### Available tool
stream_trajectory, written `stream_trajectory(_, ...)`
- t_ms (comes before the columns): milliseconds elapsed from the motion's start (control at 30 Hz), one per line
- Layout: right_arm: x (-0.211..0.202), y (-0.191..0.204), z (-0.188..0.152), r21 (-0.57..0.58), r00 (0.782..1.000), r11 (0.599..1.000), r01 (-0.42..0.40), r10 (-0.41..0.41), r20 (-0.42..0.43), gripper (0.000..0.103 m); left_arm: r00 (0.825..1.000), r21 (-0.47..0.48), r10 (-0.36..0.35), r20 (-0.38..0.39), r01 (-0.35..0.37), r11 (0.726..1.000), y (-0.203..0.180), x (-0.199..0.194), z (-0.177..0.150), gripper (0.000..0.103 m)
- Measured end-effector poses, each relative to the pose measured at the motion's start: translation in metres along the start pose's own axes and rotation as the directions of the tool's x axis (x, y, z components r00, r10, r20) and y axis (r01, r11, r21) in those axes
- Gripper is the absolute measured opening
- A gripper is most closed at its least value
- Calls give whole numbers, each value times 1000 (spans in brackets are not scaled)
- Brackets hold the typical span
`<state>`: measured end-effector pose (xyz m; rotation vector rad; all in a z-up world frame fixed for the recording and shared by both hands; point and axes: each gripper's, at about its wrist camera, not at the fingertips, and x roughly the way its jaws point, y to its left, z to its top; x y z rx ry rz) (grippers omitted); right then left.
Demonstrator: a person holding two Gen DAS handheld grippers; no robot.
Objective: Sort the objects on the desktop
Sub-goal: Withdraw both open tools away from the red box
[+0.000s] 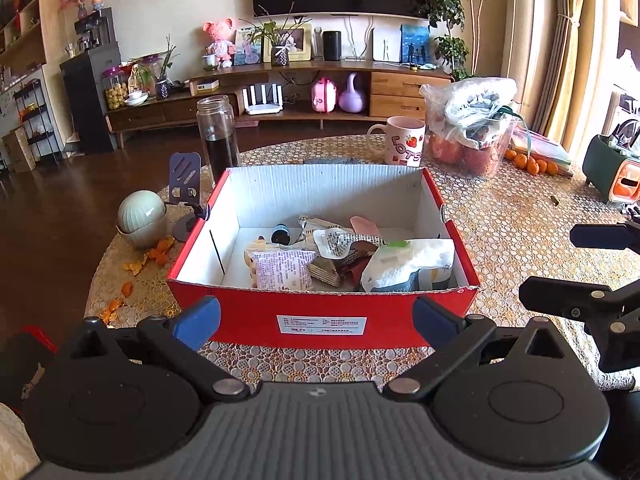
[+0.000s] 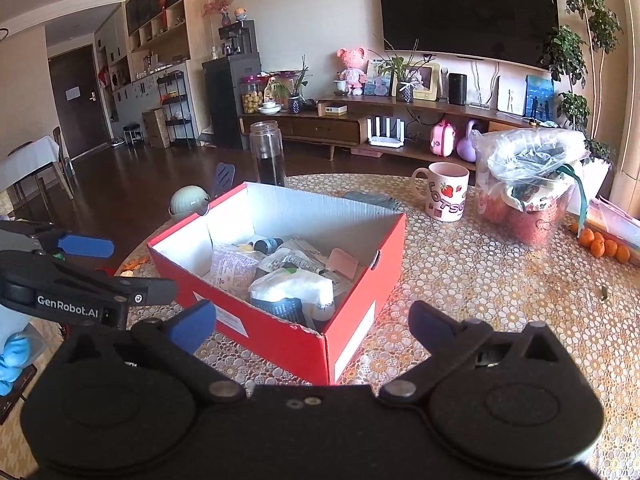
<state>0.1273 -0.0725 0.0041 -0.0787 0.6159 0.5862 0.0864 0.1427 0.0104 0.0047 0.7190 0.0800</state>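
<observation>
A red cardboard box (image 1: 256,316) (image 2: 280,340) with a white inside stands on the lace-covered table. It holds snack packets (image 1: 282,270), a small dark bottle (image 1: 281,235), a pink item (image 2: 343,263) and a white tissue pack (image 1: 408,264) (image 2: 294,286). My left gripper (image 1: 316,322) is open, its blue pads spread before the box's near wall, nothing between them. My right gripper (image 2: 312,326) is open too, at the box's near right corner, empty. The left gripper's fingers (image 2: 86,246) also show at the left edge of the right wrist view.
Behind the box stand a glass bottle (image 1: 218,136), a strawberry mug (image 1: 402,140), a plastic bag of items (image 1: 472,120) and tangerines (image 1: 532,164). At left are a green bowl set (image 1: 142,216), a phone stand (image 1: 184,184) and orange peel (image 1: 154,256). The table edge curves at left.
</observation>
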Motion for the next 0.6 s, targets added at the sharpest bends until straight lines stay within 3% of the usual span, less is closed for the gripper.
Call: stream_trajectory(600,6,-8,-12,65,1000,998,24,-24,-8,103,999,-3,8,-44,-8,1000,-6,13,-12,103)
